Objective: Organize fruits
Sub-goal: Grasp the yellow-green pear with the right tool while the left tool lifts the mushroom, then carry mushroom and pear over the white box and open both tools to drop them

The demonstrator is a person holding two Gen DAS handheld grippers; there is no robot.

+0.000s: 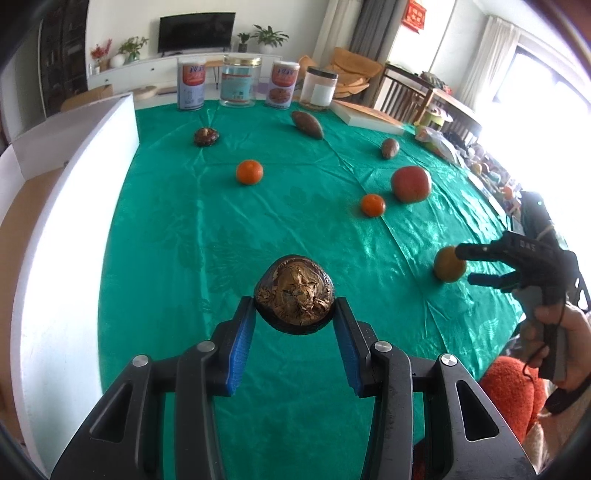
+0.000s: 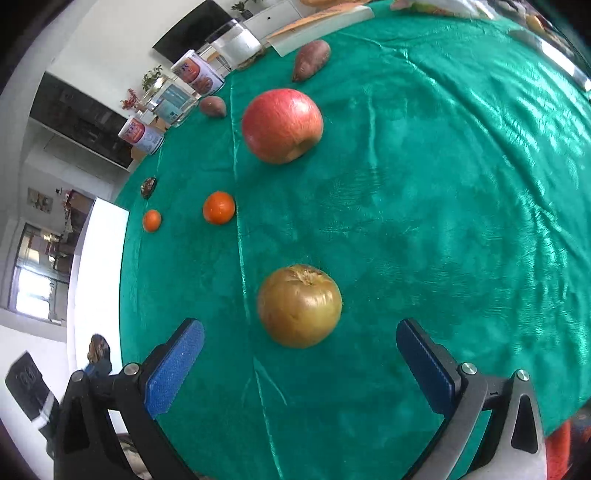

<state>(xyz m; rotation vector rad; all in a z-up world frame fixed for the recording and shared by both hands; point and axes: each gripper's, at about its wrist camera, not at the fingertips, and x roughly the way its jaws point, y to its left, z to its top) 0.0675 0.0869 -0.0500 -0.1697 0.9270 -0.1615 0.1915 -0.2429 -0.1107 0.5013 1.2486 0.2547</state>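
Where fruit lies — green tablecloth [image 1: 295, 221].

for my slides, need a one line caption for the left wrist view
Left gripper clamps a dark mangosteen above the green tablecloth.

A green satin tablecloth [image 1: 295, 229] covers the table, creased and shiny in the window light. Along its far edge stand two printed tins [image 1: 191, 85] [image 1: 283, 84], a clear jar with a gold lid [image 1: 240, 81] between them, and a clear jar with a dark lid [image 1: 320, 89] to their right. A flat white box [image 1: 369, 117] lies by the far right corner. A tall white board [image 1: 74, 177] runs along the left edge. Beyond, a dark television [image 1: 196, 31] sits above a white cabinet [image 1: 147, 70] with potted plants [image 1: 269, 37], and wooden chairs [image 1: 402, 92] stand near the curtains [image 1: 487, 55].
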